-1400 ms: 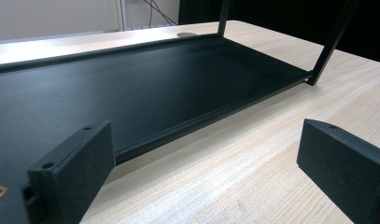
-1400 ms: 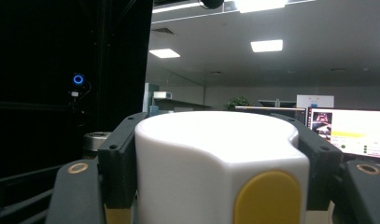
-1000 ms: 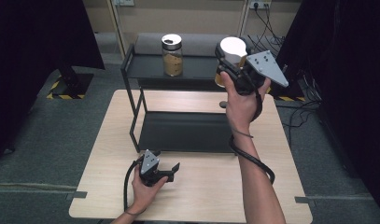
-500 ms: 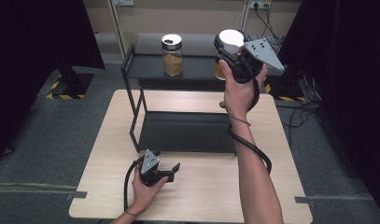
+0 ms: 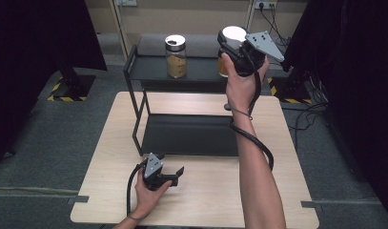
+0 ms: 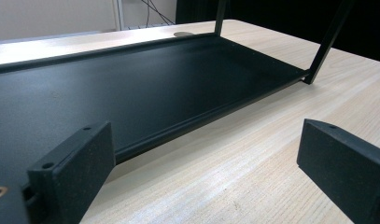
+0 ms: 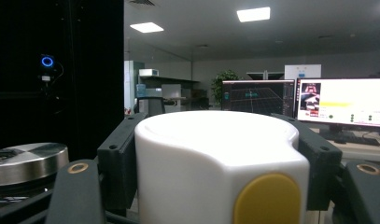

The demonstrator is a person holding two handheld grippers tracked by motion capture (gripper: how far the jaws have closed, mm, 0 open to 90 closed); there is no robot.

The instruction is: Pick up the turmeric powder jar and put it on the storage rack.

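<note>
Right hand-held gripper [image 5: 229, 45] pinching white-lidded jar [image 7: 222, 168], left hand-held gripper [image 5: 175, 174] spread above table [image 5: 287, 143]

Your pale wooden table [image 5: 110, 191] stands on grey carpet [image 5: 48, 143], with black curtains [image 5: 34, 47] left and right. Far off, ceiling lights [image 7: 255, 14] and lit monitors [image 7: 341, 100].

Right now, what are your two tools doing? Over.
Left tool open, empty, low on table. Right tool shut on white-lidded jar, at rack's top shelf. Silver-lidded jar stands alongside.
</note>
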